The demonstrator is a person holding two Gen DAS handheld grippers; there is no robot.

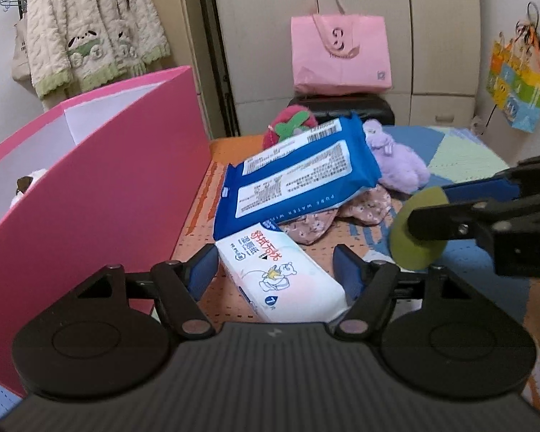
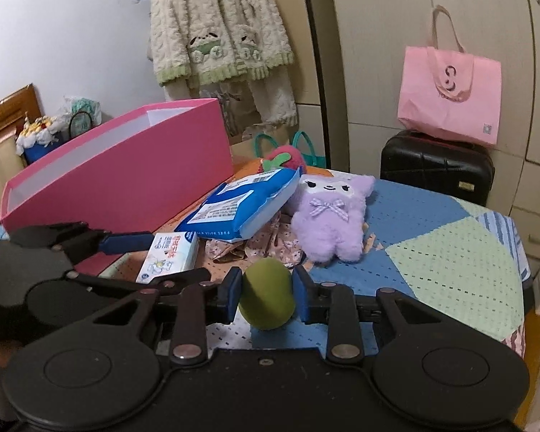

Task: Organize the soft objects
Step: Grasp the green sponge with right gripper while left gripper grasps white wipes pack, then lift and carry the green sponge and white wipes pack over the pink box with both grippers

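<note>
Beside the pink box (image 1: pixel 90 194), the left gripper (image 1: pixel 273 270) gaped around a white tissue pack (image 1: pixel 280 273); the right gripper (image 2: pixel 266 295) pinched a green sponge (image 2: pixel 266 298), probably box-bound.

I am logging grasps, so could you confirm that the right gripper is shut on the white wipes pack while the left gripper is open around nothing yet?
Not quite. The right gripper is shut on the green sponge, not the wipes, as the right wrist view shows. The white wipes pack lies between the fingers of the open left gripper, not yet gripped.
</note>
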